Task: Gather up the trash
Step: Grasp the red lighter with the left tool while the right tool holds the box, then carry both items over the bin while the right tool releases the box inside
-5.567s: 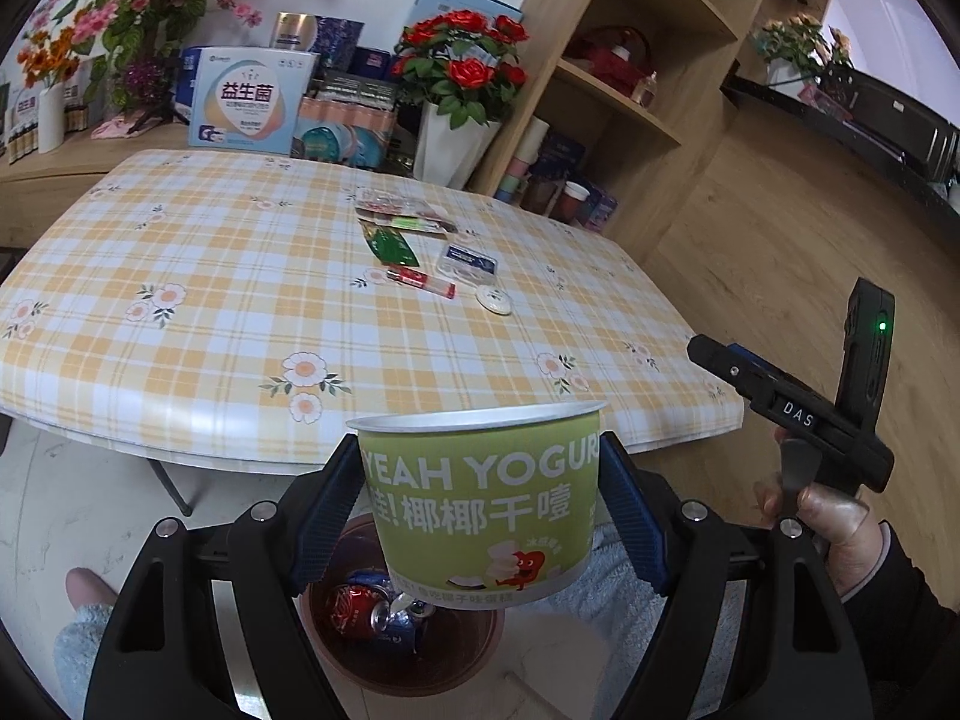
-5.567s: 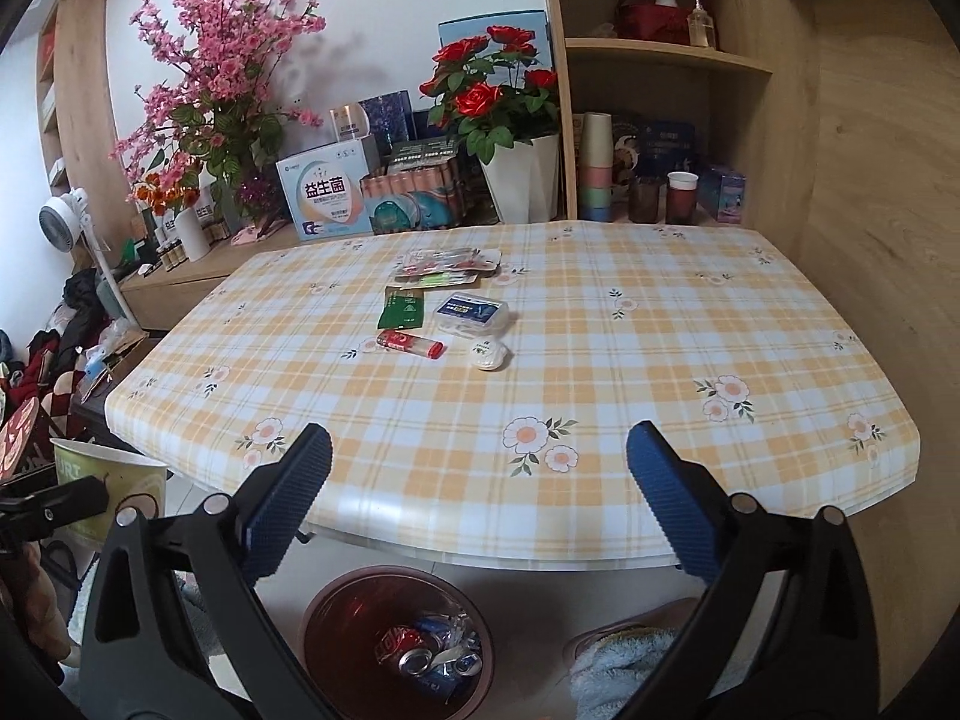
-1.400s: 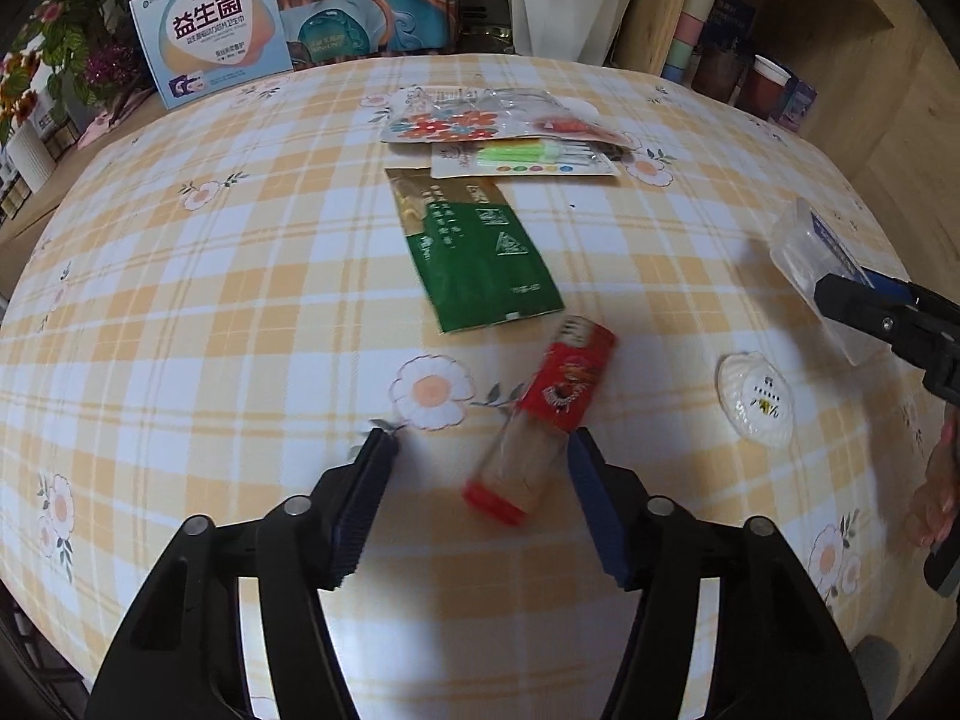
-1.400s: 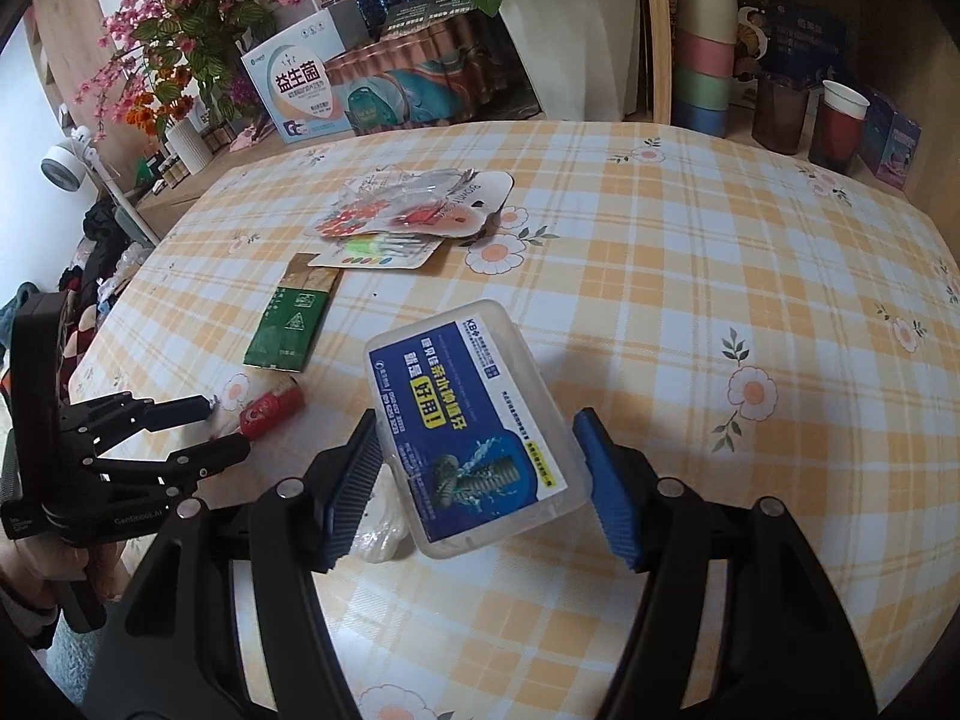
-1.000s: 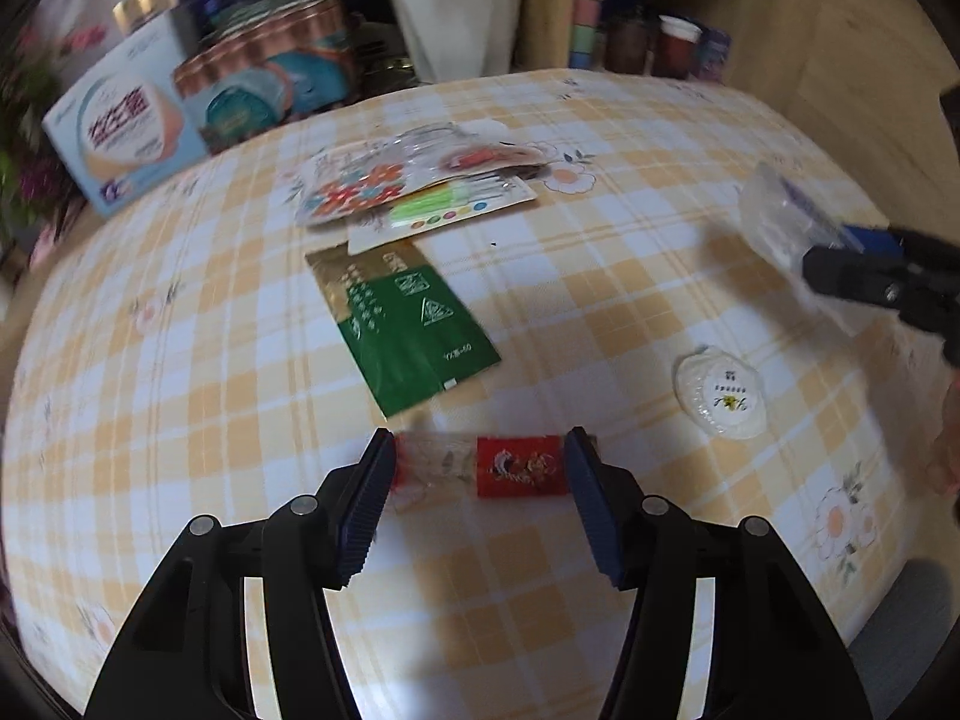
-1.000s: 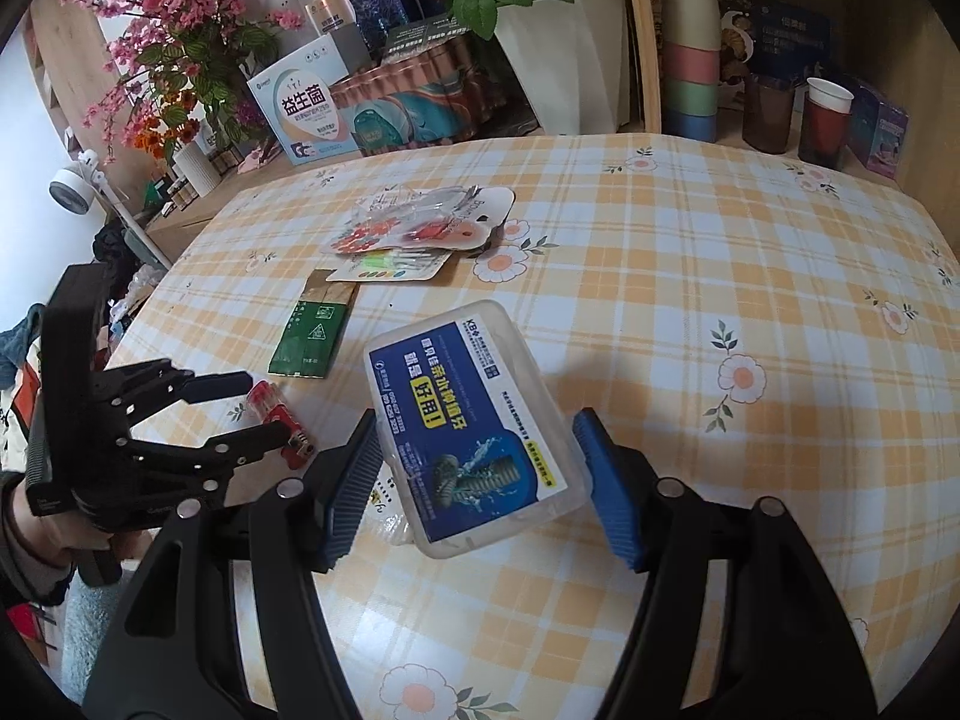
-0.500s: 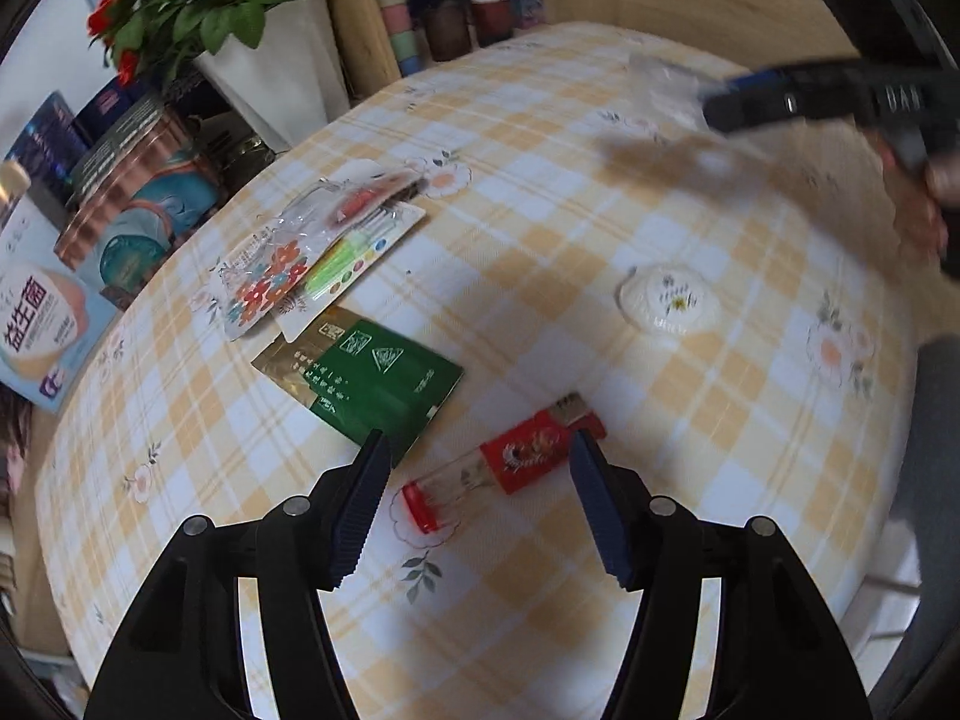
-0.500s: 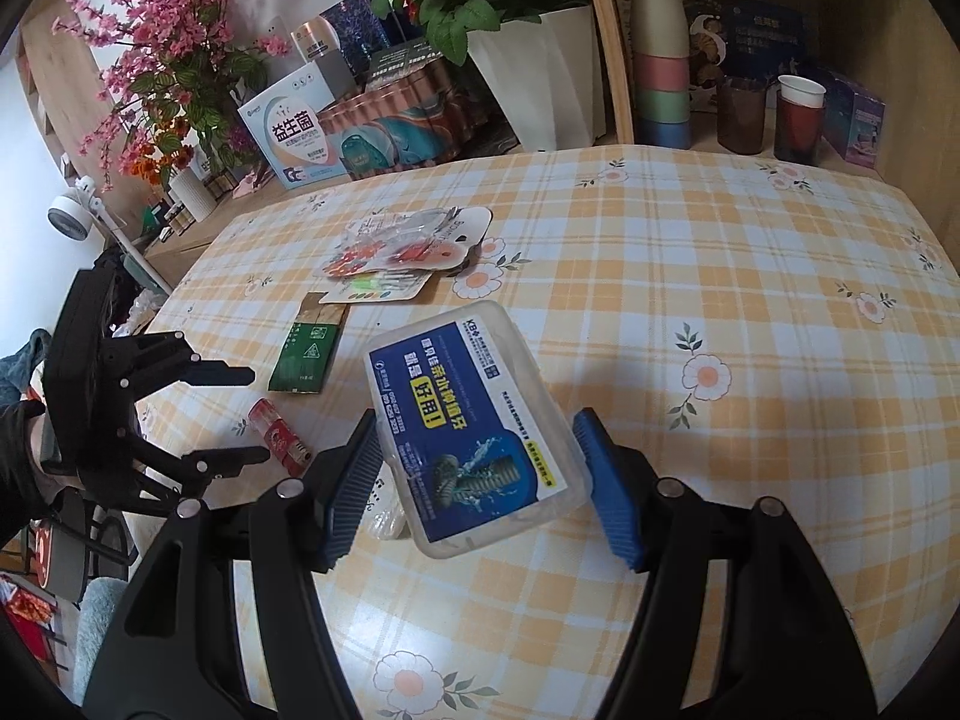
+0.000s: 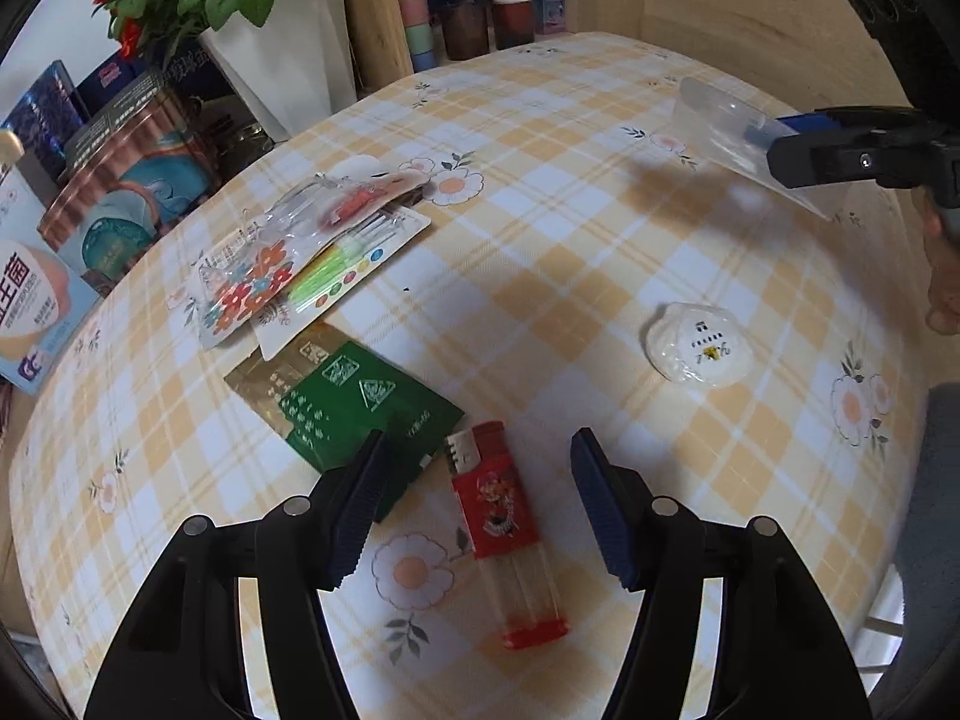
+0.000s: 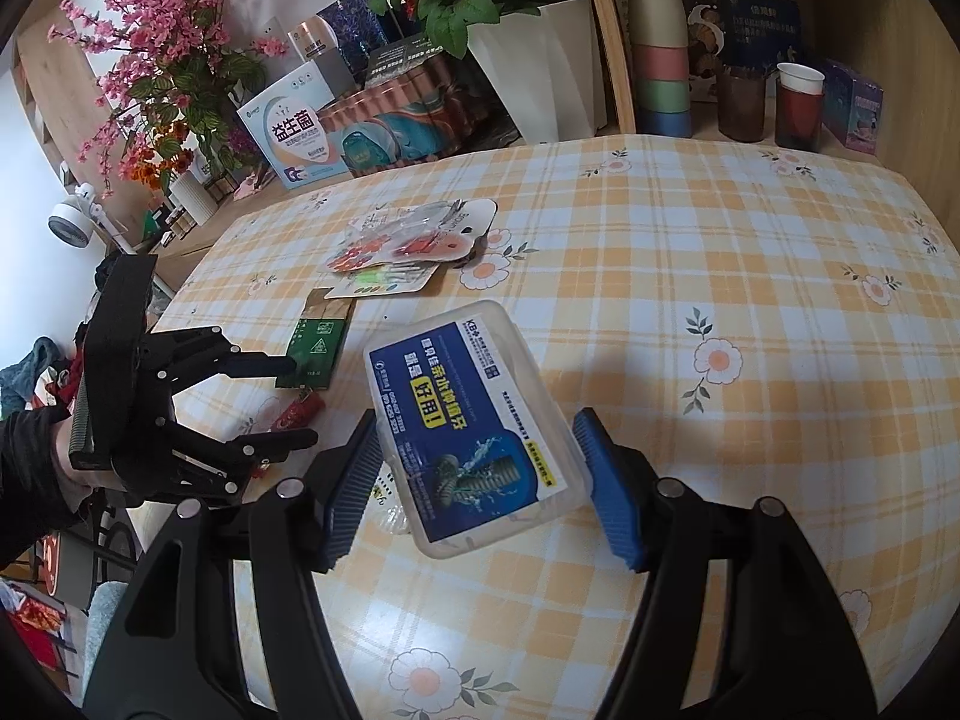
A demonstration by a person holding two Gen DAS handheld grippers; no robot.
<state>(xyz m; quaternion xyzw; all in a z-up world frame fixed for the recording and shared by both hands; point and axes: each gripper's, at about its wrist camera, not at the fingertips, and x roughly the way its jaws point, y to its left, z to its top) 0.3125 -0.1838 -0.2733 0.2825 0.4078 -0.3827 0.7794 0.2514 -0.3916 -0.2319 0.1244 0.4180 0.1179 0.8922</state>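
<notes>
A red lighter (image 9: 503,531) lies on the checked tablecloth (image 9: 600,228) between the fingers of my open left gripper (image 9: 480,504). It also shows in the right wrist view (image 10: 298,412), next to the left gripper (image 10: 288,402). My right gripper (image 10: 480,480) is shut on a clear plastic box with a blue label (image 10: 474,426) and holds it above the table. The box shows at the right of the left wrist view (image 9: 732,132). A green sachet (image 9: 354,396), a white round packet (image 9: 699,351) and two blister cards (image 9: 288,264) lie on the table.
A white planter with red roses (image 10: 540,66), boxes (image 10: 300,132), stacked cups (image 10: 660,54) and a wooden shelf stand behind the table. The table's near edge curves down at the right (image 9: 888,480).
My left gripper has swung around the lighter, which now lies lengthwise between its fingers. My right gripper has kept the box and lifted slightly back.
</notes>
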